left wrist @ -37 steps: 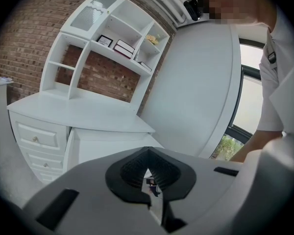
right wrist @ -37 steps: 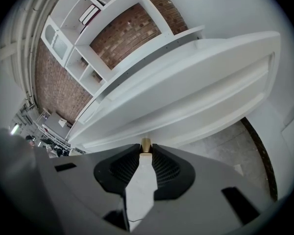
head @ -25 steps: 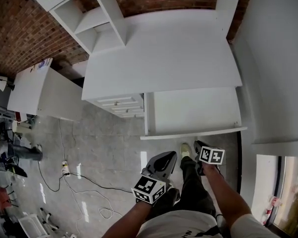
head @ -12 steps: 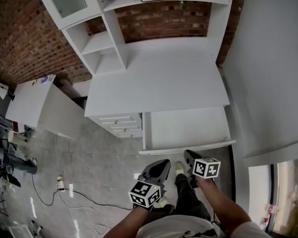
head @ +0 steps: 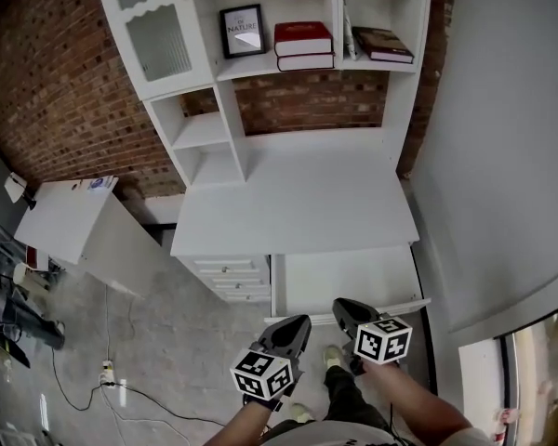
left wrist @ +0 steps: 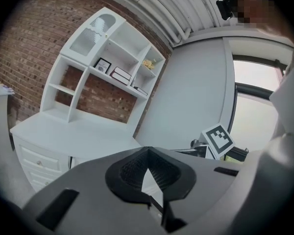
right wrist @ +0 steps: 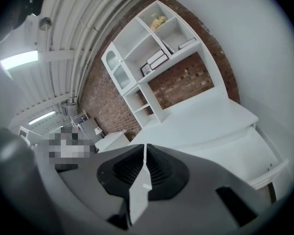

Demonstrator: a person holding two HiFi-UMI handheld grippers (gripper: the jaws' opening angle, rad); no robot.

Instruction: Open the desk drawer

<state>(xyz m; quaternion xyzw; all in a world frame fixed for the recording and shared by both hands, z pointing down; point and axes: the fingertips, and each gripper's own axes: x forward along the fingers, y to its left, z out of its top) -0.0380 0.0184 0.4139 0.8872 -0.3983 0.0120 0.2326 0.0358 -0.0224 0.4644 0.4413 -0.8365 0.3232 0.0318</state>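
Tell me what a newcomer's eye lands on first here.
The white desk stands out against the red brick wall. Under the right side of its top, a wide drawer stands pulled open and looks empty. A red book lies on the shelf above.

The open drawer (head: 349,282) runs out of sight beneath the worktop (head: 298,203); the hutch (head: 200,133) is cut off at the frame's top edge; titles on the books (head: 304,46) are too small to read.

Grey left gripper (head: 299,324), dark trousers (head: 346,393)
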